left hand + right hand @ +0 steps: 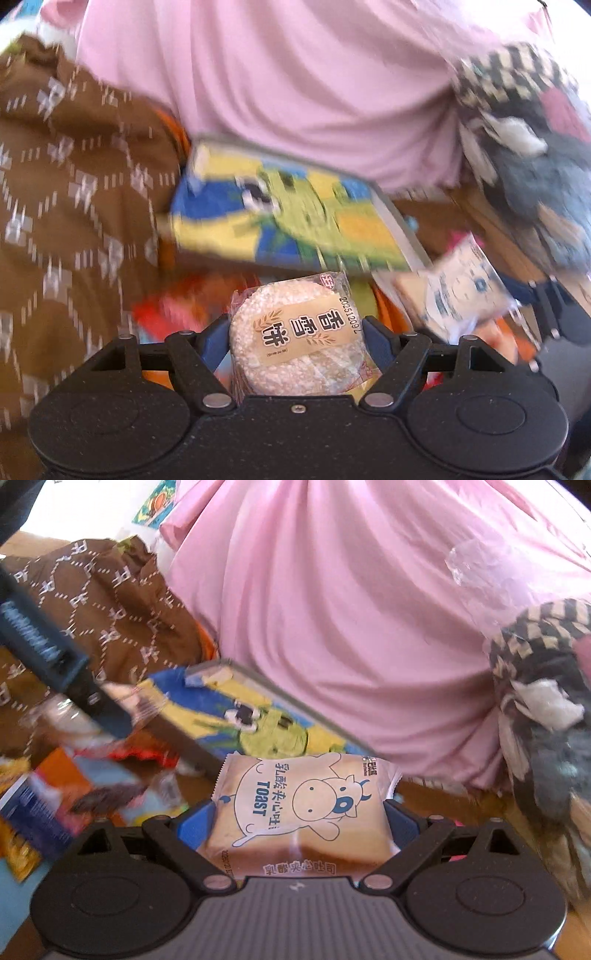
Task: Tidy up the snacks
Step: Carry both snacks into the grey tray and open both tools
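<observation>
My left gripper [295,332] is shut on a round rice cracker pack [295,339] in clear wrap with a tan label. My right gripper [299,816] is shut on a cream toast packet [303,812] printed with a cow and the word TOAST. In the left wrist view that toast packet [458,291] shows at the right, held by the other gripper's dark fingers [554,306]. In the right wrist view the left gripper's dark body [48,653] crosses the upper left, with its clear-wrapped pack [136,705] blurred at the tip.
A colourful cartoon box [288,214] [251,716] lies just ahead of both grippers. Pink cloth [351,609] rises behind it, brown patterned fabric [66,206] lies left, a checked and grey bundle [546,709] right. Loose snack packets [48,805] litter the wooden surface at the left.
</observation>
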